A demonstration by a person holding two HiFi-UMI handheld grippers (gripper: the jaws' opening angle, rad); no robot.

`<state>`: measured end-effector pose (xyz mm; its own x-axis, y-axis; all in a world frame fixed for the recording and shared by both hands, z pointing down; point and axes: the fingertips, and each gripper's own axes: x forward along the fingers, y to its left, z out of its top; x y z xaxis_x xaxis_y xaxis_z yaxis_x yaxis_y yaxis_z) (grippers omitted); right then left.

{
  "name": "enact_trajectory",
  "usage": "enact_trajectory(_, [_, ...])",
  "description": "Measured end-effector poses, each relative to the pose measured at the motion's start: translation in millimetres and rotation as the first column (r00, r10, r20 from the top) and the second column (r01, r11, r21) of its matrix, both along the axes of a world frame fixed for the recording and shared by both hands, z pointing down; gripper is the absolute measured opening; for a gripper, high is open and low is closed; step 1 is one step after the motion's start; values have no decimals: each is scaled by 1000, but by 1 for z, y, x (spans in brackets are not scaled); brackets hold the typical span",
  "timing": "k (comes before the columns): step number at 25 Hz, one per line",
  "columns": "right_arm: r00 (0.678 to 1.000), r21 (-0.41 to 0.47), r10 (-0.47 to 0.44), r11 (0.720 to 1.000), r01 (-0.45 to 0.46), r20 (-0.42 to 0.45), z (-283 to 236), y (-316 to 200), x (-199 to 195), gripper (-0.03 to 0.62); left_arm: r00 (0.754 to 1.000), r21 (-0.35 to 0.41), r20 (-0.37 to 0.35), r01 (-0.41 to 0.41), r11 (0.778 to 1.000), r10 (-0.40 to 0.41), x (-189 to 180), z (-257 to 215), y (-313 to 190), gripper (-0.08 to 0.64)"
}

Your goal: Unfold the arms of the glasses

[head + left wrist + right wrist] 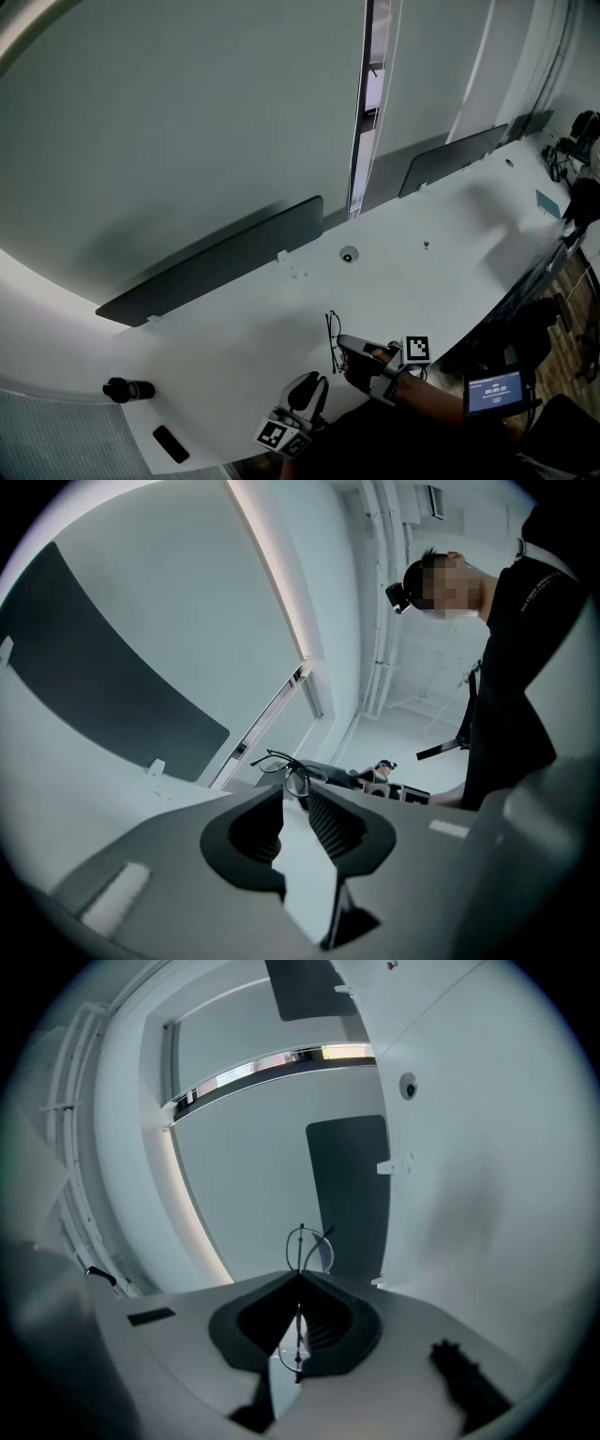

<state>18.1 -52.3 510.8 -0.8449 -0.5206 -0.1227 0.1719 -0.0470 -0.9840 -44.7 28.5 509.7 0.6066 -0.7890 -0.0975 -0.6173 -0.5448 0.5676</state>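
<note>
A pair of thin black wire-framed glasses [332, 337] hangs just above the white table [234, 347], near its front edge. My right gripper [343, 349] is shut on them. In the right gripper view the frame [299, 1321] runs edge-on between the closed jaws, and a lens loop [310, 1247] sticks out past the tips of the right gripper [300, 1277]. My left gripper [314, 384] sits lower left of the glasses. Its jaws stand apart in the left gripper view, where the glasses [284, 766] lie just beyond the tips of the left gripper [295, 794], and no pad presses on them.
A black cylinder [129, 389] and a flat black slab [171, 443] lie at the table's near left. Dark divider panels [216, 264] [452, 159] stand along the far edge, beside a cable grommet [349, 254]. A small lit screen [495, 392] sits at the right.
</note>
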Motion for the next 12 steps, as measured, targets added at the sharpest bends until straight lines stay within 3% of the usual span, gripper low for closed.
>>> enact_trajectory(5, [1000, -14, 8, 1000, -8, -4, 3, 1, -2, 9, 998, -4, 54, -33, 999, 33, 6, 6, 5, 89])
enact_trajectory(12, [1000, -48, 26, 999, -26, 1, 4, 0, -4, 9, 980, 23, 183, -81, 996, 75, 25, 1, 10, 87])
